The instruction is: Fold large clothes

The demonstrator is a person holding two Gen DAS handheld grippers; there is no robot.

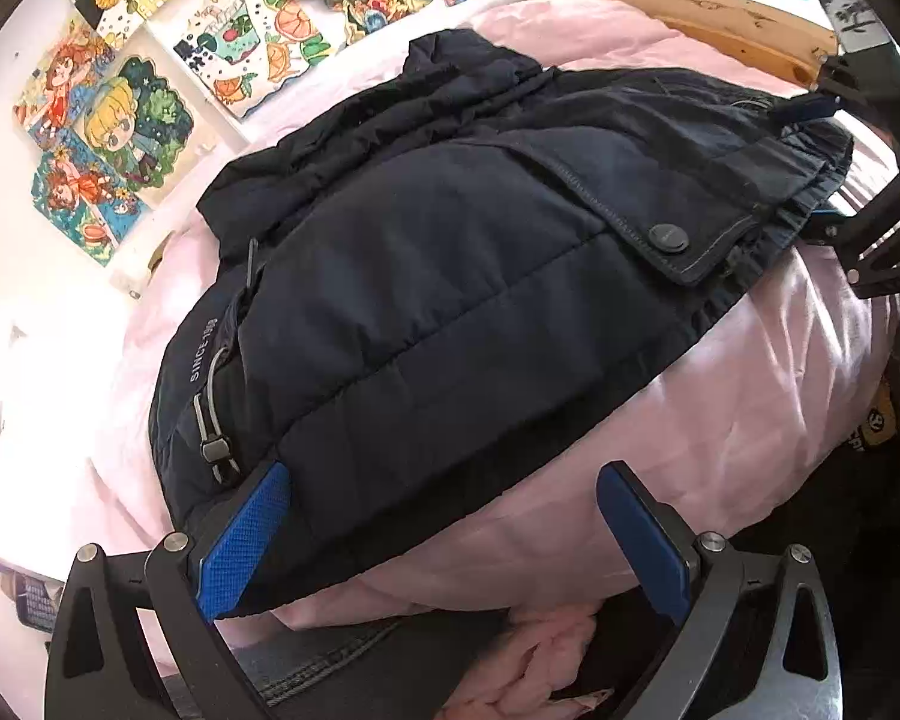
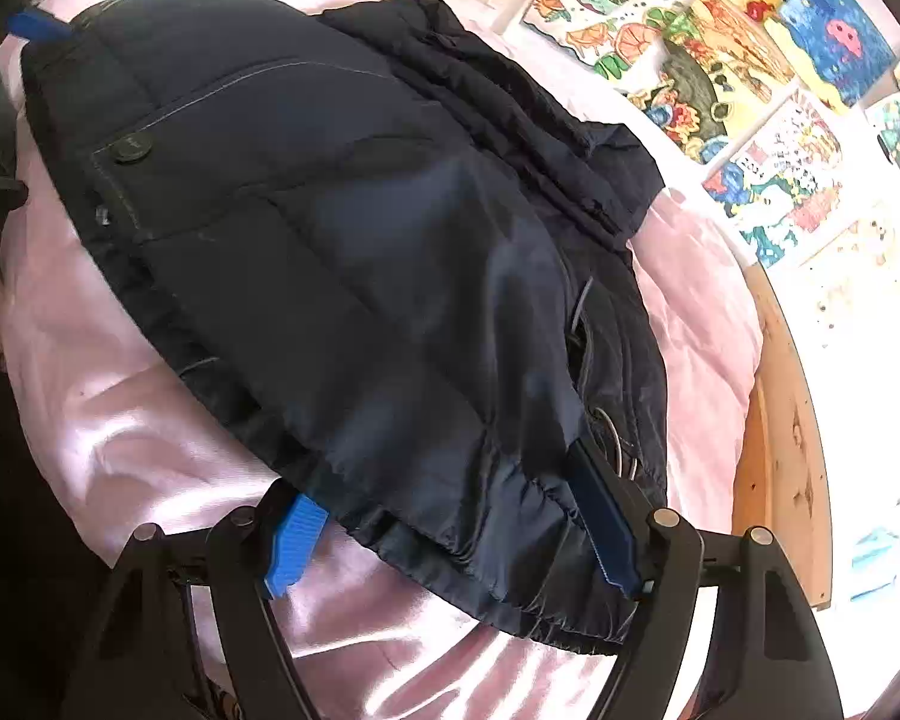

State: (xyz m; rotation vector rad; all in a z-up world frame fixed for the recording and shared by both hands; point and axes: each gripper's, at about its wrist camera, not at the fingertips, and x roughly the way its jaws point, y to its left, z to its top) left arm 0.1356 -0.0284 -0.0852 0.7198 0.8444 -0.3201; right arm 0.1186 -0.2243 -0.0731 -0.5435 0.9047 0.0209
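A dark navy padded jacket [image 1: 450, 276] lies folded on a pink quilt [image 1: 750, 396]; it also shows in the right wrist view [image 2: 342, 252]. My left gripper [image 1: 444, 504] is open, its blue pads at the jacket's near edge, the left pad [image 1: 240, 540] against the fabric by the drawcord. My right gripper [image 2: 450, 498] is open around the jacket's near hem corner, its right pad [image 2: 600, 516] lying on the fabric. The right gripper also appears at the far right of the left wrist view [image 1: 810, 108], at the jacket's other end.
A wooden bed frame [image 2: 792, 420] runs along the quilt's far side. Colourful drawings [image 1: 120, 132] cover the white wall behind. Pink cloth and denim [image 1: 546, 660] lie below the left gripper.
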